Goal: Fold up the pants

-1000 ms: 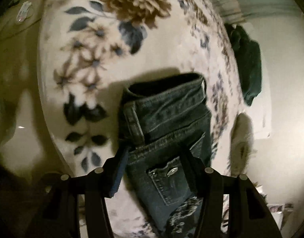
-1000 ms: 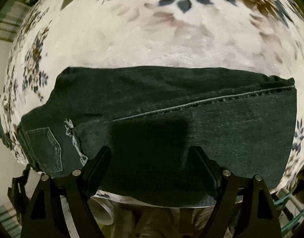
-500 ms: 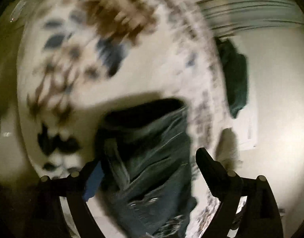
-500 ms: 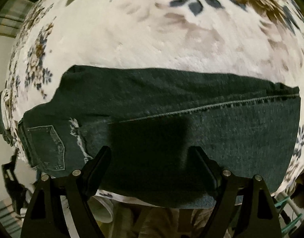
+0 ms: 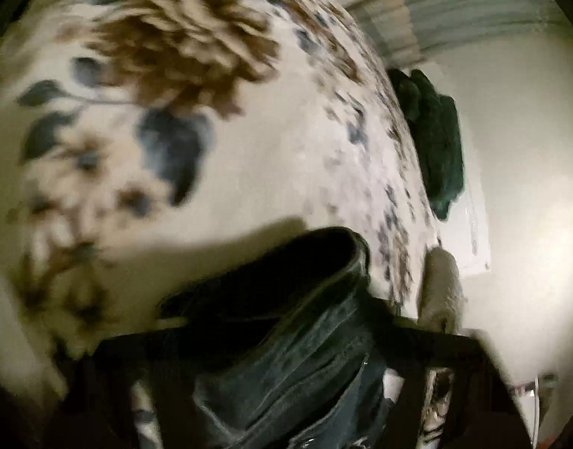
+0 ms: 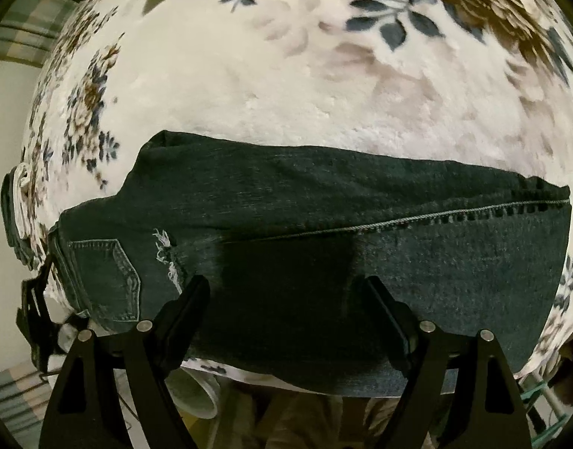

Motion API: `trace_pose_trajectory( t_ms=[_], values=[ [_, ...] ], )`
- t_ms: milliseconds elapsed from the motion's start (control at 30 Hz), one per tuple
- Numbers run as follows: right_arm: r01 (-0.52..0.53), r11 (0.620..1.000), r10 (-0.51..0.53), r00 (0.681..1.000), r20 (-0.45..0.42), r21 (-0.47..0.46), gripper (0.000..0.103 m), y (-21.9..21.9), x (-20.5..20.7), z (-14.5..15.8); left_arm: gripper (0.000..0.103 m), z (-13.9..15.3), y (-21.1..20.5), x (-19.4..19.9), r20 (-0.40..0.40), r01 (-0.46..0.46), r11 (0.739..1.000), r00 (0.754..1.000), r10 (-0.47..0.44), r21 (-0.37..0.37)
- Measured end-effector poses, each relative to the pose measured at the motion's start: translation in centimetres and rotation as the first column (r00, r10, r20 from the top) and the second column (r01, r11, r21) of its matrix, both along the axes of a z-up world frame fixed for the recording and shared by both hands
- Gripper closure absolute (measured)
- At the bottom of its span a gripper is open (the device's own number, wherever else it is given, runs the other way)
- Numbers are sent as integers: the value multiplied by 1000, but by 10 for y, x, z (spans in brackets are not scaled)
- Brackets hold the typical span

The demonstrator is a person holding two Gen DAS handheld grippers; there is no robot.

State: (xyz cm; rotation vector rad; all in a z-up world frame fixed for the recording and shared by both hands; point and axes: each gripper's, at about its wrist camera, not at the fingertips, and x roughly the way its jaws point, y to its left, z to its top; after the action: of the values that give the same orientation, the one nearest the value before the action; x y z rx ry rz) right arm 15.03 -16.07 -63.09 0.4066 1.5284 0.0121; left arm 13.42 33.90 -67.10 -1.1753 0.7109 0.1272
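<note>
Dark blue jeans (image 6: 324, 224) lie folded lengthwise across a floral blanket, back pocket at the left. My right gripper (image 6: 286, 299) hovers just above the leg near the front edge. It is open, with nothing pressed between its fingers (image 6: 189, 307). In the blurred left wrist view the jeans' waistband (image 5: 271, 273) bulges up between the fingers of my left gripper (image 5: 282, 344). Those jaws are closing, with the denim bunched between them. The fingertips are smeared by motion and partly hidden by cloth.
The plush floral blanket (image 5: 249, 157) covers the bed. A dark green garment (image 5: 440, 149) and a white sheet (image 5: 469, 235) lie at the bed's right side. Folded cloth (image 6: 17, 202) sits at the left edge, and a white cup-like object (image 6: 196, 393) below the front edge.
The left gripper opened wide, pushed in over the waistband, then narrowed onto it, and the denim bunched up. The right gripper stayed still and open.
</note>
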Motion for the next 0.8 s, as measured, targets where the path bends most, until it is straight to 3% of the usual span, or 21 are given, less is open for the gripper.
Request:
trace_pose_trajectory(
  t_ms=[33, 133, 167, 233, 300, 367, 600, 800],
  values=[
    [2, 1000, -2, 1000, 0, 0, 17, -1, 0, 0, 86, 3, -5, 7, -7, 39, 999, 999, -39, 23],
    [25, 1000, -25, 1000, -10, 11, 17, -3, -1, -3, 86, 13, -14, 9, -8, 81, 992, 997, -81, 98],
    [31, 999, -31, 999, -14, 14, 17, -5, -2, -3, 85, 11, -13, 4, -2, 89, 992, 996, -89, 88],
    [36, 999, -36, 999, -23, 12, 17, -6, -3, -4, 75, 6, -4, -4, 10, 101, 995, 995, -101, 1],
    [35, 999, -35, 999, -18, 19, 17, -7, -5, -1, 49, 7, 6, -26, 48, 57, 997, 997, -54, -49],
    [30, 999, -30, 999, -13, 18, 17, -8, -5, 1, 41, 7, 13, -47, 85, 17, 995, 996, -8, -97],
    [37, 999, -36, 999, -24, 34, 18, -10, -10, 0, 33, -9, 13, -79, 152, -35, 983, 986, 63, -178],
    [2, 1000, -2, 1000, -19, 22, 17, -5, -11, 4, 31, -20, 6, -88, 185, -2, 975, 982, 43, -221]
  ],
)
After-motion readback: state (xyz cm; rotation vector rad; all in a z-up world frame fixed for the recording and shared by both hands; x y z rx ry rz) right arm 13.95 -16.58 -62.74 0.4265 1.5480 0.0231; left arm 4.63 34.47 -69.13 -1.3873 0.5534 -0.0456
